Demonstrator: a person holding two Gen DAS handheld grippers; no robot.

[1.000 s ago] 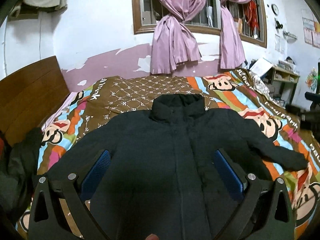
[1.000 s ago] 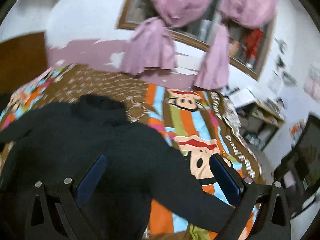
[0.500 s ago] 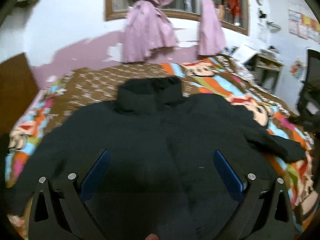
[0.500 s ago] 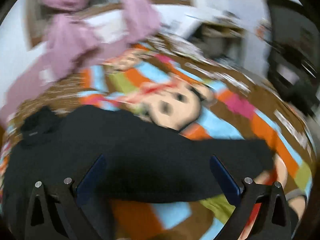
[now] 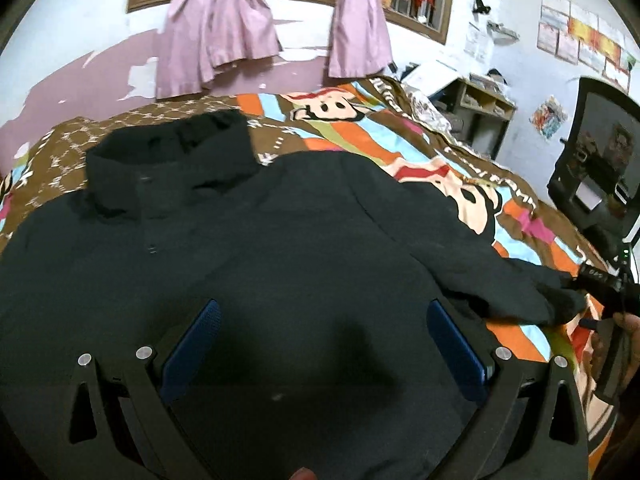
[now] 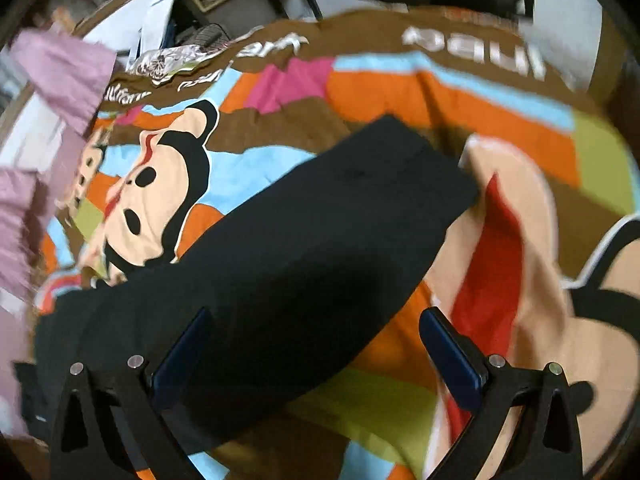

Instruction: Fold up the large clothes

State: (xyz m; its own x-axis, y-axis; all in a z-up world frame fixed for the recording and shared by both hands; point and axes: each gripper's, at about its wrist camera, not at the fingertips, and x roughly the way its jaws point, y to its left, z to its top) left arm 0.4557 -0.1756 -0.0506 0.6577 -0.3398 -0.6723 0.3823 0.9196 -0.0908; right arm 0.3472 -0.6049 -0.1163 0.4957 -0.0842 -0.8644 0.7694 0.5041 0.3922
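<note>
A large black jacket (image 5: 248,248) lies spread front-up on the bed, collar (image 5: 172,148) toward the far wall. My left gripper (image 5: 320,328) hovers open over its lower chest, nothing between the blue pads. The jacket's right sleeve (image 5: 492,276) stretches to the bed's right side. In the right wrist view that sleeve (image 6: 304,248) runs diagonally, cuff (image 6: 404,160) at upper right. My right gripper (image 6: 316,340) is open just above the sleeve's middle; its left pad sits over the cloth, its right pad over the bedspread. The other gripper's black frame (image 5: 604,284) shows by the cuff.
A colourful cartoon-print bedspread (image 5: 360,136) covers the bed. Purple curtains (image 5: 224,28) hang at the window behind. A shelf unit (image 5: 476,100) and a black chair (image 5: 596,164) stand to the right of the bed. A hand (image 5: 632,328) shows at the right edge.
The right gripper swung right and down from over the jacket body to close above the right sleeve. The left gripper drifted right and lower over the jacket's chest. Both stayed open.
</note>
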